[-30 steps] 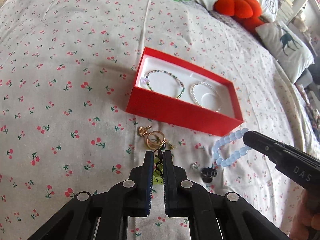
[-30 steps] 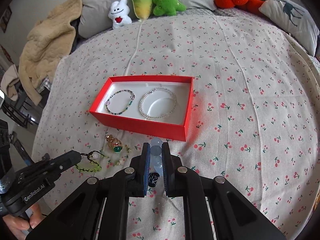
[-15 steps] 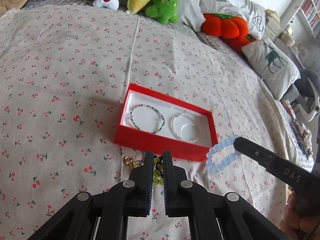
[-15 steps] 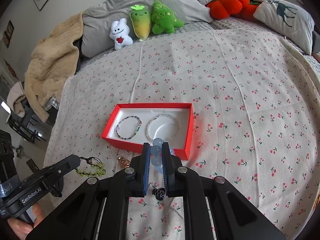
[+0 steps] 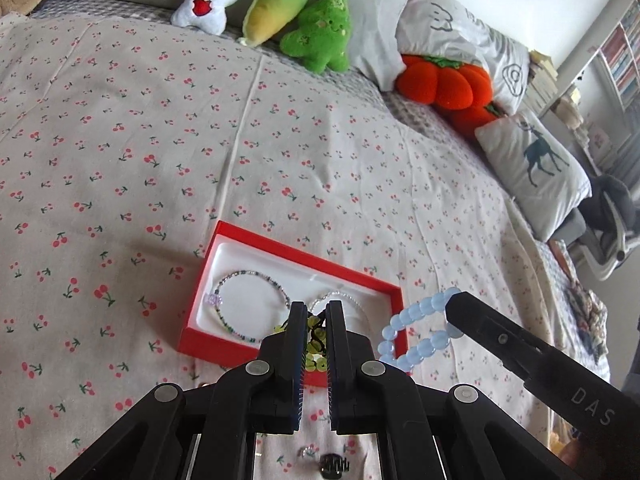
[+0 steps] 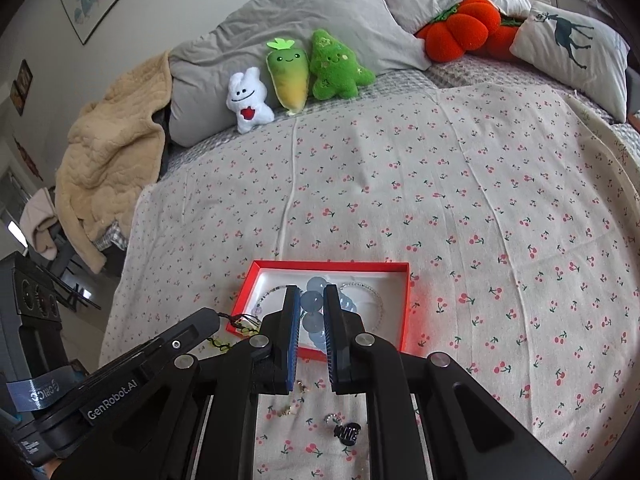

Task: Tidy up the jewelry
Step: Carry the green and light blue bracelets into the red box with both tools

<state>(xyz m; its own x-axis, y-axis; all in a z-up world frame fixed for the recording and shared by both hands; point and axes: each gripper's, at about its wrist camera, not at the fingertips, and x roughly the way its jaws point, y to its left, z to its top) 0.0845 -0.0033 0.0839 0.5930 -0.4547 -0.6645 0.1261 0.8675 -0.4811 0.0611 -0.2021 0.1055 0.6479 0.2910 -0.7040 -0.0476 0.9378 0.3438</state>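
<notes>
Spreading across both views, the cherry-print bedspread [image 5: 280,160] carries everything, with plush toys [image 6: 296,72] and pillows well off at the far edge. Near the grippers sits the red box [image 5: 192,332], open, its white lining holding a dark beaded bracelet [image 5: 248,276] on the left and a pearl bracelet [image 6: 372,292] on the right.

From the right comes the right gripper [image 6: 312,312], jaws drawn narrow on the blue bead bracelet [image 5: 416,320], which hangs clear of the bedspread just beside the box's near right corner. The left gripper [image 5: 314,320], jaws almost together, pinches the green cord bracelet [image 5: 314,344] above the box's near wall. Small pieces lie loose on the bedspread nearer than the box: a black hair clip [image 6: 348,432], a silver ring [image 6: 330,418] and gold earrings [image 6: 288,410].

The blue beads look smooth and rounded, probably slippery; a strand on elastic will swing and sag, so pinching across one bead with its neighbours either side seems safest. It is light and needs no force. The green cord piece looks soft and limp, likely to snag on the pads at release, so it is best held at the knotted cord, not at the beads. Both should be lowered flat, apart from the bracelets already lying there, to avoid tangling.
</notes>
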